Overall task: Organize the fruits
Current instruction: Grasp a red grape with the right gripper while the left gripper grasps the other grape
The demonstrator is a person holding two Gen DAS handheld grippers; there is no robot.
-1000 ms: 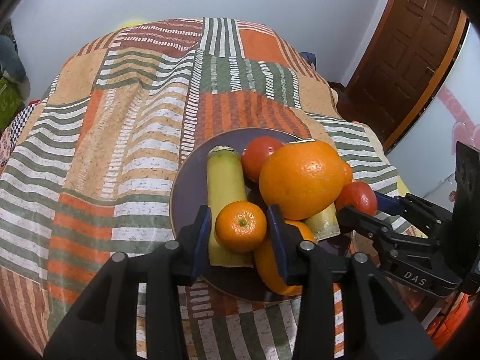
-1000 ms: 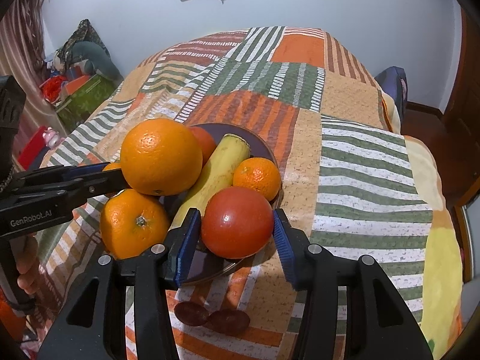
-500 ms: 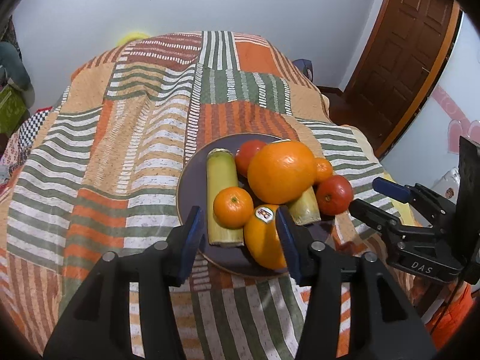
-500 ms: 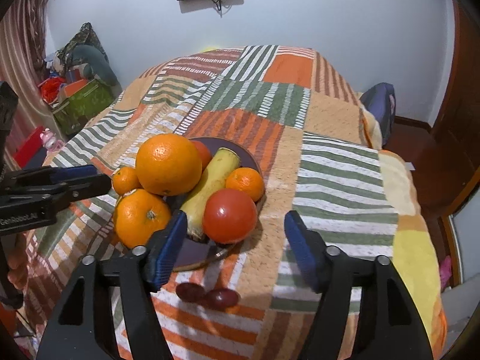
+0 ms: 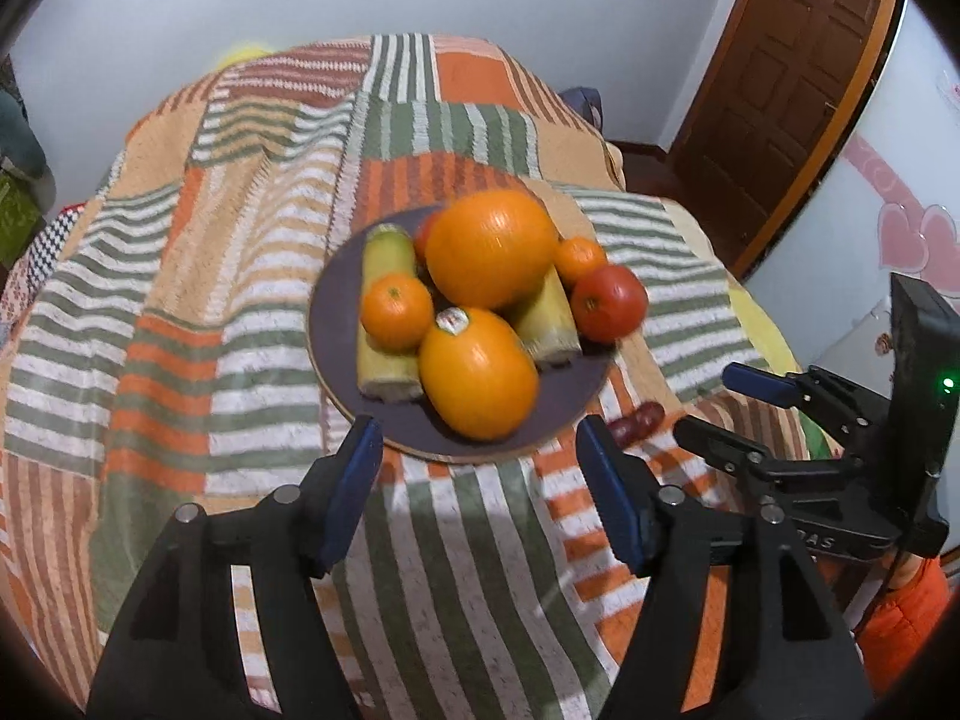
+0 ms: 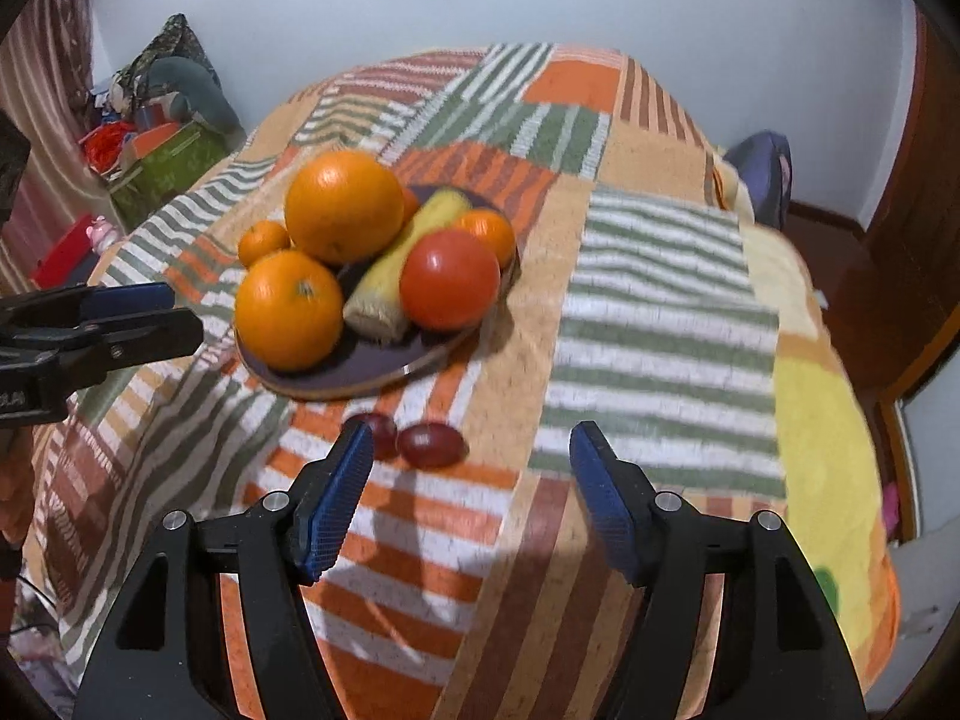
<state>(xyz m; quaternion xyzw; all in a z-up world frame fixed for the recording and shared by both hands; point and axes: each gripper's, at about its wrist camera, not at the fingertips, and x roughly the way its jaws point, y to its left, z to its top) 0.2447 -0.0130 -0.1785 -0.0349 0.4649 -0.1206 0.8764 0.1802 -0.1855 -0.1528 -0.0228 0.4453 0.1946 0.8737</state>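
A dark round plate (image 5: 336,324) (image 6: 372,366) on a striped patchwork cloth holds piled fruit: two big oranges (image 5: 491,249) (image 6: 343,206), small mandarins (image 5: 396,311), two yellowish banana pieces (image 5: 387,252) and a red tomato (image 5: 609,303) (image 6: 449,279). Two dark red grapes (image 6: 431,444) lie on the cloth in front of the plate. My left gripper (image 5: 477,495) is open and empty, just short of the plate's near rim. My right gripper (image 6: 471,495) is open and empty, above the cloth near the grapes.
The cloth covers a round table (image 5: 180,276) that drops off at all sides. A wooden door (image 5: 798,78) stands at the right. Bags and boxes (image 6: 162,138) lie on the floor at the left.
Both grippers have let go, the left of a mandarin and the right of the tomato. Both opened wide and pulled back from the plate.
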